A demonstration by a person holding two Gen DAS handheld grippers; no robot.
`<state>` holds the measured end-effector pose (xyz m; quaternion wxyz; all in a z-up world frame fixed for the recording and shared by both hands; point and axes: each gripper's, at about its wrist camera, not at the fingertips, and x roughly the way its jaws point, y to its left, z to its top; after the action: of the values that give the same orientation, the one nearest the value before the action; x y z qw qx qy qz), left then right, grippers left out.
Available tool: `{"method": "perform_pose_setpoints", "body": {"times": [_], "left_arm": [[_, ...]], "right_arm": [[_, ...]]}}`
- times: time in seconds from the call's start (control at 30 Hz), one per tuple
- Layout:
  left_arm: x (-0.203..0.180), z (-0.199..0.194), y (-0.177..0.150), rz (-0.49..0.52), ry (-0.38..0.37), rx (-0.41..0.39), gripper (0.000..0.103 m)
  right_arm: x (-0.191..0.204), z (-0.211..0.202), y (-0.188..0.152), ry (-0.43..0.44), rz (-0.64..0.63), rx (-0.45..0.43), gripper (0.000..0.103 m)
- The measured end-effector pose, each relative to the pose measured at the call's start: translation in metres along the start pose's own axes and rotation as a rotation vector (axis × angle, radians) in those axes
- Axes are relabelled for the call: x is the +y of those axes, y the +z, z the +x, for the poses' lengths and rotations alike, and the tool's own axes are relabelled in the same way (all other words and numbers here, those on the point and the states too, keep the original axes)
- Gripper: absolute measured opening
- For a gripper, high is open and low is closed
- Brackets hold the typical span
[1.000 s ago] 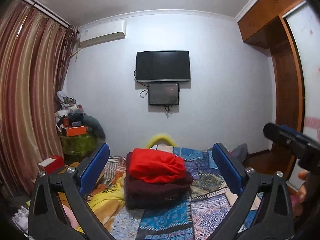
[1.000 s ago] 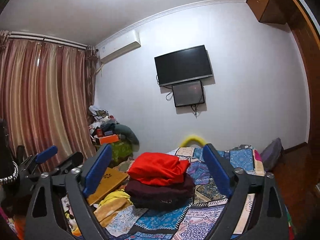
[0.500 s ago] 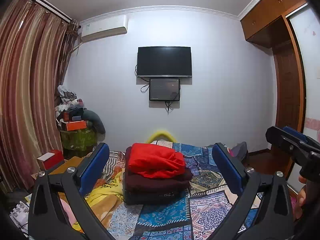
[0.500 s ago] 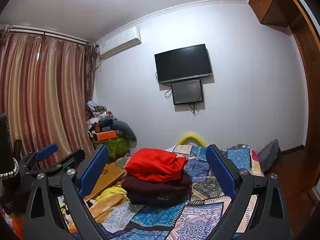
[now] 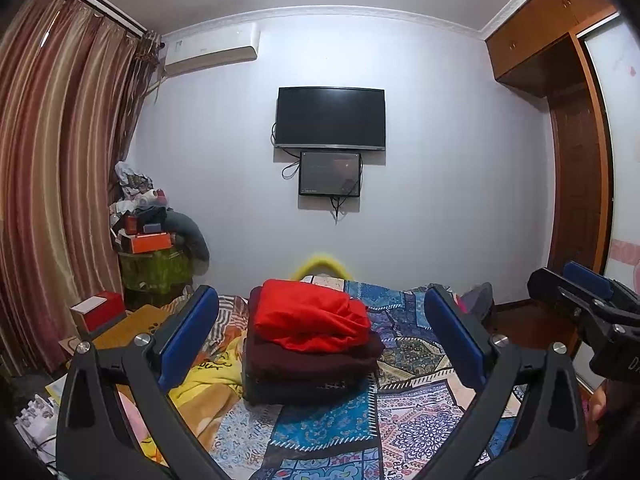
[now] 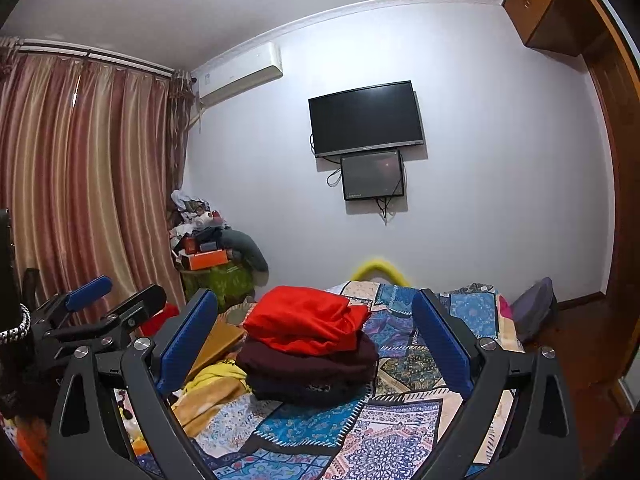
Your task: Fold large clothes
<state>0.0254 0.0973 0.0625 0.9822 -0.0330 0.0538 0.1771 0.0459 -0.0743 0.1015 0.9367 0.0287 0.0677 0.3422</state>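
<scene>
Red cloth tops the scene from the left wrist camera: a folded red garment [image 5: 310,322] lies on a folded maroon garment [image 5: 316,360], which rests on a dark folded garment [image 5: 300,390] at the bottom of the stack. This stack sits on a patchwork bedspread [image 5: 404,420], directly below the wall-mounted television [image 5: 331,118] and the smaller screen [image 5: 330,174] hung under it. The left gripper [image 5: 320,336] is held in the air short of the stack, its blue-padded jaws spread wide with nothing between them; the stack shows through the gap. Right of the stack, at the frame edge, the right gripper [image 5: 576,292] is in view from the side. Left of the stack stand a red box [image 5: 100,310] and striped curtains [image 5: 60,160].

From the right wrist camera, the same red garment [image 6: 304,318] lies on the maroon one [image 6: 308,362] and the dark one [image 6: 296,390], again on the bedspread [image 6: 400,432] below the television [image 6: 366,118]. The right gripper [image 6: 316,336] hovers with its jaws wide apart and empty, framing the stack without touching it. Left of the stack the left gripper [image 6: 112,296] appears from the side, in front of the curtains [image 6: 80,180]. A yellow blanket [image 6: 208,384] lies just beside the stack's left edge.
</scene>
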Motion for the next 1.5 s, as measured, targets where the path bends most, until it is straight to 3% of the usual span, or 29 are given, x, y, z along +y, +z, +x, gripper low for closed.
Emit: {"method": "perform_pose_setpoints", "body": {"times": [0.57, 1.5], "left_arm": [[0.005, 0.007, -0.005, -0.025, 0.014, 0.020, 0.103], [0.001, 0.012, -0.010, -0.007, -0.049, 0.043, 0.103]], "right_arm": [[0.000, 0.003, 0.000, -0.007, -0.026, 0.021, 0.097], [-0.006, 0.009, -0.003, -0.037, -0.002, 0.042, 0.097]]}}
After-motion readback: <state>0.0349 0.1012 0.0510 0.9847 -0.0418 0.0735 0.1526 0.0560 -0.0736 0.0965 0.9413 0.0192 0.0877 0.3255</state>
